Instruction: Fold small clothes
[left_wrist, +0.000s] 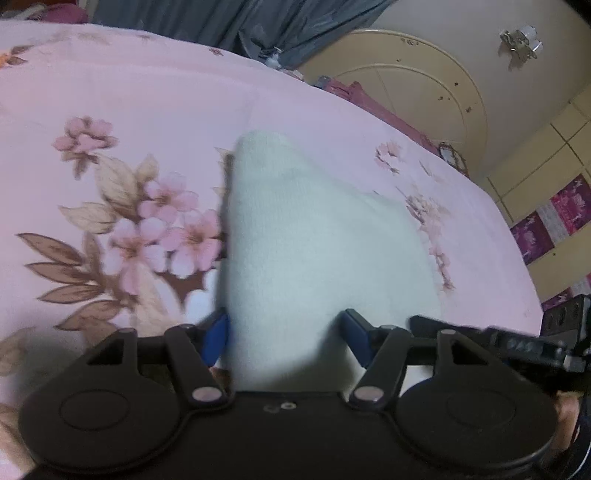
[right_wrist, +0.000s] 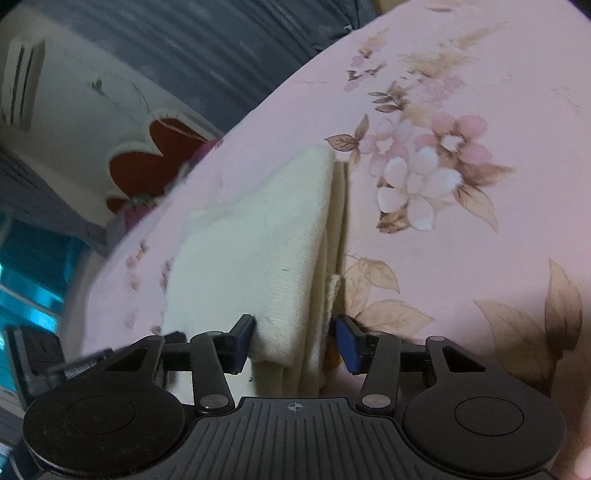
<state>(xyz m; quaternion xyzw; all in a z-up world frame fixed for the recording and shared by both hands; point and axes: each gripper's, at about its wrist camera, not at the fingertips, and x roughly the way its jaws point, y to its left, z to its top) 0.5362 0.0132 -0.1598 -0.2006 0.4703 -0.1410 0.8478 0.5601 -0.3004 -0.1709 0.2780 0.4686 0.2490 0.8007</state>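
Observation:
A small white knitted garment (left_wrist: 303, 236) lies folded in layers on the pink flowered bedspread (left_wrist: 147, 92). My left gripper (left_wrist: 286, 334) stands open, its blue pads on either side of the garment's near edge. In the right wrist view the same cream-white garment (right_wrist: 258, 240) shows several stacked layers. My right gripper (right_wrist: 295, 343) is open around that folded edge, its left pad touching the cloth, the right pad a little apart. The part of the garment between the jaws is hidden by the gripper bodies.
The bedspread (right_wrist: 480, 92) fills most of both views. Grey curtains (left_wrist: 240, 18) hang behind the bed. A cream wardrobe (left_wrist: 424, 85) stands at the right. The other gripper's body (left_wrist: 535, 343) is close at the right edge, and likewise in the right view (right_wrist: 37, 354).

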